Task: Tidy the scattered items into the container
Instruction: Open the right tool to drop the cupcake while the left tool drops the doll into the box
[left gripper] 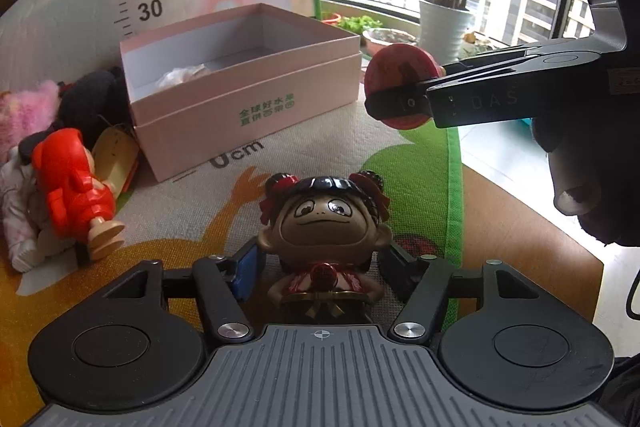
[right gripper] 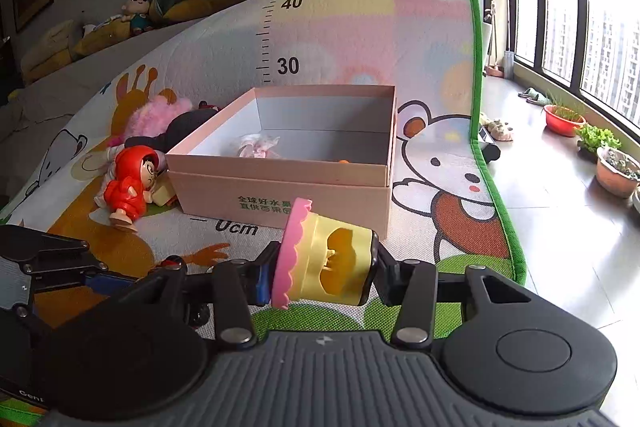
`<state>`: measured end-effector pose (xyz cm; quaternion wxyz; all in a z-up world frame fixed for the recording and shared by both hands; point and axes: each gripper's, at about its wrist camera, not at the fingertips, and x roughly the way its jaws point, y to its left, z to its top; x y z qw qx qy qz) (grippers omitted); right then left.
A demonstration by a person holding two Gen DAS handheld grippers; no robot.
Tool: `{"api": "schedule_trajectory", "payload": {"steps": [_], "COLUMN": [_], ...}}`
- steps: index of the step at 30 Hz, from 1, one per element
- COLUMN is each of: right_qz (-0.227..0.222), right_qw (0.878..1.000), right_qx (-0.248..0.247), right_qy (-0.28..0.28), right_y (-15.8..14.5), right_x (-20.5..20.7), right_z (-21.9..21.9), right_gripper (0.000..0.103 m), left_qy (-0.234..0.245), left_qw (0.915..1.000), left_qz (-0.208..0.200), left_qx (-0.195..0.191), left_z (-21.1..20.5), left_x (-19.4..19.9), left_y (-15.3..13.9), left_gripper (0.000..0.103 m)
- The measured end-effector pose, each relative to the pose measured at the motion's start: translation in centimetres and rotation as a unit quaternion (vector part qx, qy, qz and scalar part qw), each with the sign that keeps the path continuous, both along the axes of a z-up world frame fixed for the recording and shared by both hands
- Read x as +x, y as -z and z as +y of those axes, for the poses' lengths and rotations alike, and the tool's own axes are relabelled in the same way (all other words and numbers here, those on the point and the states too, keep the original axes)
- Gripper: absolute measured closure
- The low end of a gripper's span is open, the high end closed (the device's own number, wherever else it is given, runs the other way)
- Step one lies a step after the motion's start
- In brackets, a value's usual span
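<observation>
Claws came first: the left claw had its two fingers pressed against the sides of a brown doll with dark hair buns, which stood upright between them and faced the camera, so the pinch at the body looked chosen to keep the big head from tipping. The right claw pinched a yellow toy cup with a pink scalloped rim, lying sideways with one finger at the rim and the other at the base, a grip that seemed meant to carry it across without rolling. In the left view that same toy showed only its round red underside, held in the air just off the near right corner of the box. Ahead of both claws sat the pink box, open, on the play mat; a pale crumpled bundle already lay inside, with a speck of orange near the front wall that was too small to name. To the left of the box, well ahead of the left claw, a red hooded figure lay on the mat, beside a pink plush and a black plush, not yet gathered. Both loads were probably bound for the box, the cup being nearer to it.
</observation>
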<state>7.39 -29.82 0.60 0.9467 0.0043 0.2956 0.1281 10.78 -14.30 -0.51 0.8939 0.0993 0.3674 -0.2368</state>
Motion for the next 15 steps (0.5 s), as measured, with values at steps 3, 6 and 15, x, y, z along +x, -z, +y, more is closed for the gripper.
{"api": "schedule_trajectory", "payload": {"steps": [3,6,15], "right_qz": [0.007,0.013,0.005], "right_qw": [1.000,1.000,1.000], "right_qx": [0.001,-0.001,-0.013], "right_qy": [-0.002,-0.004,-0.017], "right_y": [0.2,0.3,-0.2], "right_x": [-0.5,-1.1,-1.8], "right_z": [0.1,0.3,1.5], "right_gripper": [0.056,0.056,0.056], "left_qy": [-0.001,-0.001,-0.036], "left_qw": [1.0000,1.0000,0.9976], "left_qz": [0.000,-0.001,-0.058], "left_qx": [0.001,0.000,-0.014], "left_z": [0.0,0.2,2.1], "left_x": [-0.1,-0.3,1.0], "left_y": [0.0,-0.2,-3.9], "left_gripper": [0.039,0.039,0.039]}}
